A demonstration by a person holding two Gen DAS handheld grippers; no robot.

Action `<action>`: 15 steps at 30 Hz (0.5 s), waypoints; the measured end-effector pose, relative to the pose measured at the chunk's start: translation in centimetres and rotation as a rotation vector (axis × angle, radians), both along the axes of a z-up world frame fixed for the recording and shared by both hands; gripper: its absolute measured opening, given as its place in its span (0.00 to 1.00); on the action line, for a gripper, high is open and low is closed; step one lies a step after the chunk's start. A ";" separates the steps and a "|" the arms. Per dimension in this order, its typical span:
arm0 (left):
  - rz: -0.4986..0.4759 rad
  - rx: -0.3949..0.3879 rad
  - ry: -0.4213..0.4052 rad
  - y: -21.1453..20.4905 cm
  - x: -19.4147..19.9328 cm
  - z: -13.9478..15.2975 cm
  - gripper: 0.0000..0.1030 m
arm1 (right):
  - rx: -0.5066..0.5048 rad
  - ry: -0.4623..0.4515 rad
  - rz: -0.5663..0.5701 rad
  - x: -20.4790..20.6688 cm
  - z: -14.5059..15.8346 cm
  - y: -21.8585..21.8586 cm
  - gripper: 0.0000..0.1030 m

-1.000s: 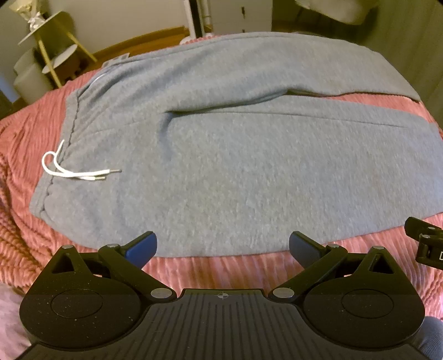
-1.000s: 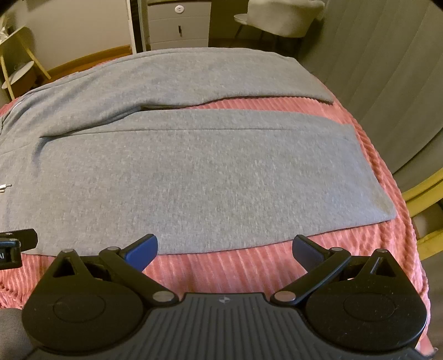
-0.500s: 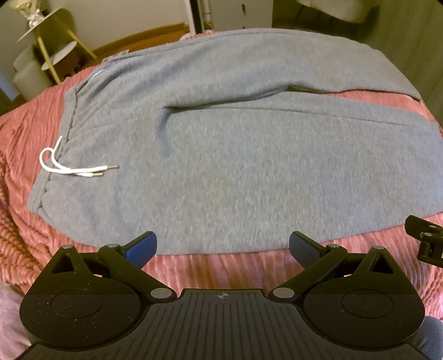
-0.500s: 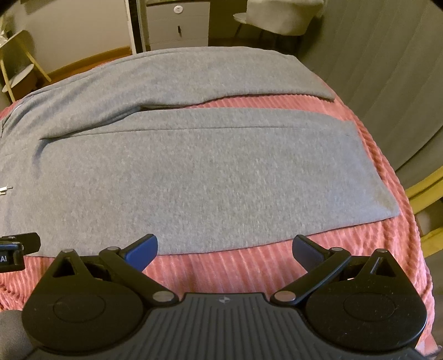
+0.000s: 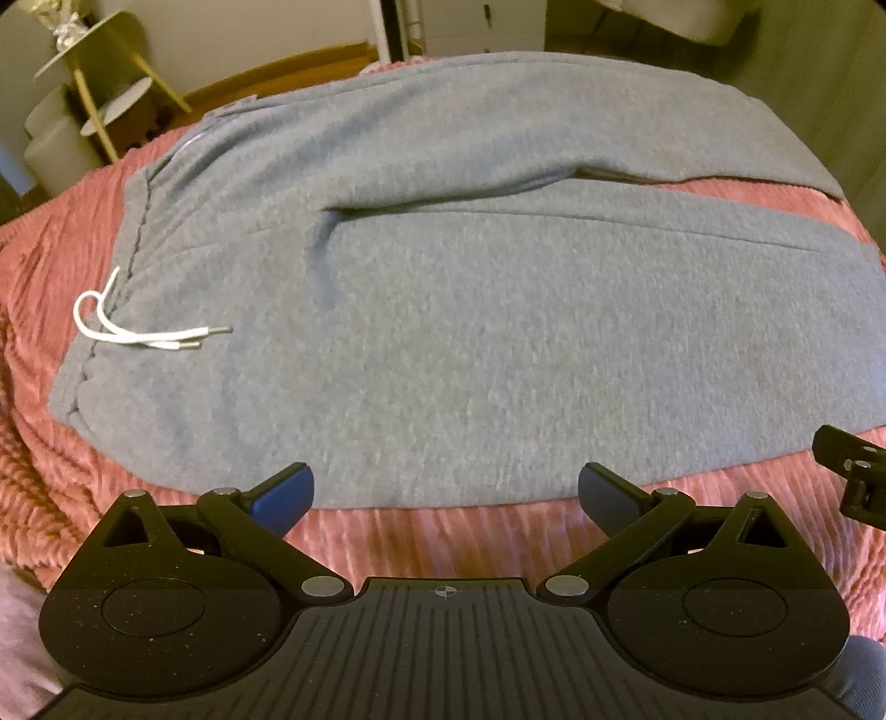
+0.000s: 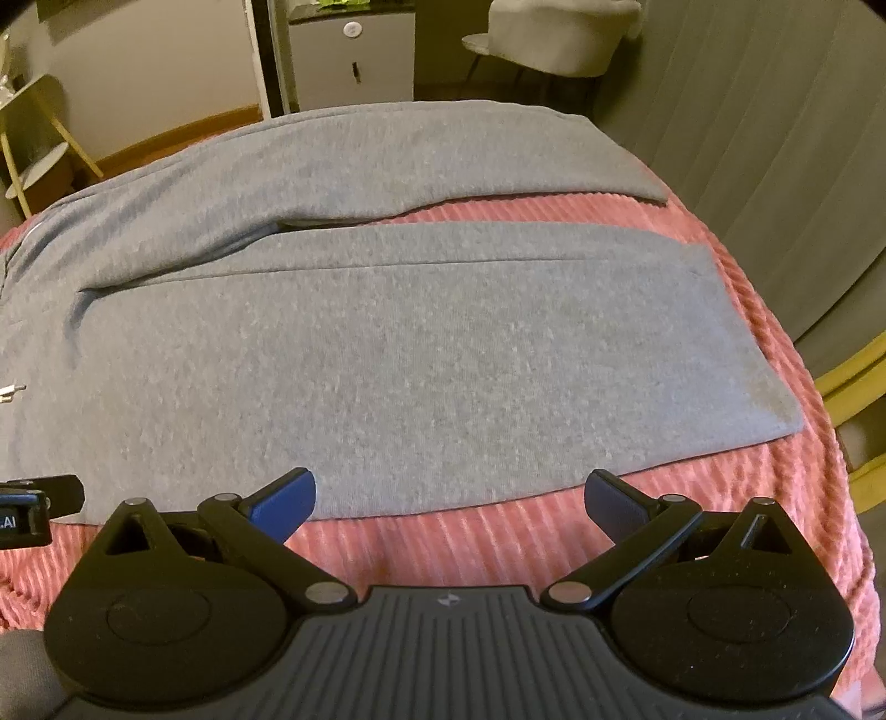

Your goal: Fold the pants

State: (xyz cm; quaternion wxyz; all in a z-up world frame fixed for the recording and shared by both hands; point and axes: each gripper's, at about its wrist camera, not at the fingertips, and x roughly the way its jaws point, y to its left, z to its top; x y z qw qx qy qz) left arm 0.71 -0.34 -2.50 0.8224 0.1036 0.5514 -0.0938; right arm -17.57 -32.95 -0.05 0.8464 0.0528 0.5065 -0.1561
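Grey sweatpants (image 5: 470,332) lie flat on a pink ribbed blanket (image 5: 443,531), waistband to the left, both legs running right. A white drawstring (image 5: 138,332) lies at the waistband. In the right wrist view the pants (image 6: 415,360) show their two legs, the near leg's cuff (image 6: 742,354) at the right. My left gripper (image 5: 446,493) is open and empty, just above the near edge of the pants' seat. My right gripper (image 6: 448,495) is open and empty at the near edge of the near leg.
The blanket (image 6: 554,543) covers a bed. A yellow-legged side table (image 5: 94,94) stands at the far left. A white cabinet (image 6: 354,61) and a grey chair (image 6: 548,39) stand behind the bed. A yellow frame (image 6: 853,399) is at the right.
Both grippers have drawn back and lifted slightly, so the pants sit a little lower and farther in view. Both stay open. The pants have not moved.
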 end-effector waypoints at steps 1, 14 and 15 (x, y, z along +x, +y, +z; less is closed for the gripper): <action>0.001 0.001 0.001 0.0 0.0 -0.1 1.00 | -0.003 -0.003 -0.001 0.0 0.0 0.0 1.00; 0.014 -0.007 0.028 -0.1 1.0 -1.4 1.00 | 0.038 -0.108 0.027 0.2 -0.3 -0.5 1.00; 0.017 -0.010 0.030 0.0 1.1 -1.5 1.00 | 0.046 -0.118 0.028 0.2 -0.4 -0.6 1.00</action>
